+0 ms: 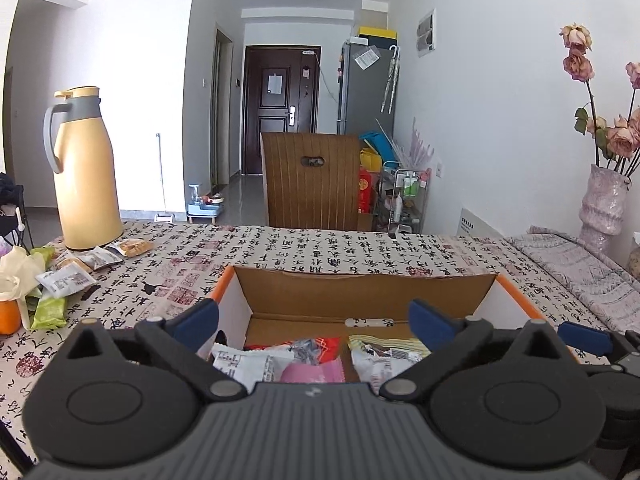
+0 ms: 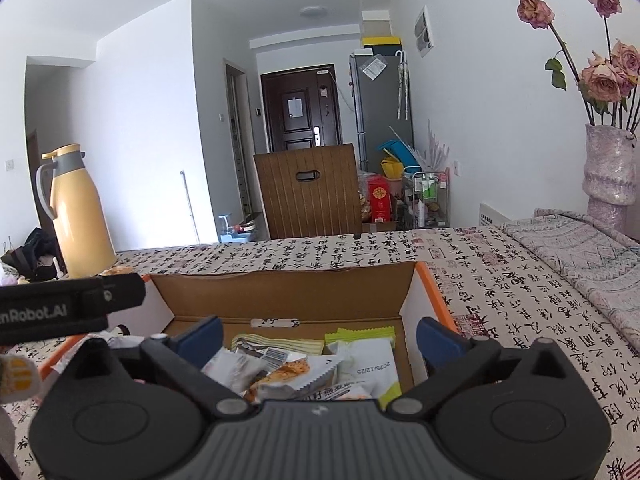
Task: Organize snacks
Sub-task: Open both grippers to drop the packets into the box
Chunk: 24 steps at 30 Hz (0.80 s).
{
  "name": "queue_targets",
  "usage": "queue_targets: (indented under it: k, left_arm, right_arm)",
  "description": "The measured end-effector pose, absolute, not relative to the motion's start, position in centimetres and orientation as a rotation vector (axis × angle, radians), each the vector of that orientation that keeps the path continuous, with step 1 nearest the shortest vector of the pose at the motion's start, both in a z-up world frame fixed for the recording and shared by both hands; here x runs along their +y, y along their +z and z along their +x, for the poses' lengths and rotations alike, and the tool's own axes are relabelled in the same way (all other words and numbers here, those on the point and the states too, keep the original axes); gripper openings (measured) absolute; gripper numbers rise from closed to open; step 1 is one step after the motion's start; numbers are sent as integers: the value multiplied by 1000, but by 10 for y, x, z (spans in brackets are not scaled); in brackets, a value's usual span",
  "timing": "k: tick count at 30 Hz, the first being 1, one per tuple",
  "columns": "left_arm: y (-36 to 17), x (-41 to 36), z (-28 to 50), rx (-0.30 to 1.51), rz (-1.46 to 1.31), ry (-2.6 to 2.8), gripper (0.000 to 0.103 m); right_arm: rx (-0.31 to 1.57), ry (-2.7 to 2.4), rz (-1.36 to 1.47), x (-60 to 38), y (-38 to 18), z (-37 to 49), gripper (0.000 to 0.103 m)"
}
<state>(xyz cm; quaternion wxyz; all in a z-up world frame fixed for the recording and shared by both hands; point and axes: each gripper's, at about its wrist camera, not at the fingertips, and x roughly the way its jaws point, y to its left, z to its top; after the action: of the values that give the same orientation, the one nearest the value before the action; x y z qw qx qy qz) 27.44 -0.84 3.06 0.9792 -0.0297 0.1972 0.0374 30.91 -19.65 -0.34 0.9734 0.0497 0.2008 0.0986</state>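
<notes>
Two grippers side by side over an open cardboard box (image 1: 360,292) with orange outer edges, set on a table (image 1: 280,252) under a cloth printed with black characters. Left gripper (image 1: 313,316) spread wide, blue pads apart, nothing between them; below and just ahead of it, inside the box's left half, a white wrapped snack (image 1: 244,364), a red packet (image 1: 320,346) and a pink one (image 1: 312,374). Right gripper (image 2: 319,334) likewise released, jaws wide and empty, poised over the box's right half, where a white packet with a printed date (image 2: 368,372), a yellow-green packet (image 2: 360,334) and an orange-printed snack (image 2: 288,372) lie loosely heaped against each other on the cardboard floor. More loose snack packets (image 1: 72,276) outside the box, near the table's left edge, beside a tall yellow thermos jug (image 1: 82,168) standing upright close to the far-left corner. Pale vase (image 2: 610,168) of dried roses upright toward the table's right edge, well apart from the box. Wooden chair back (image 1: 312,180) past the far edge.
</notes>
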Motion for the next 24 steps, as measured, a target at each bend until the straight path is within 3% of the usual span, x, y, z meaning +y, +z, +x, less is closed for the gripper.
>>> queue_targets:
  k: [24]
  left_arm:
    - [55,-12,249,378,-63,103,103]
  right_arm:
    - [404,175,83,-201,15,286,103]
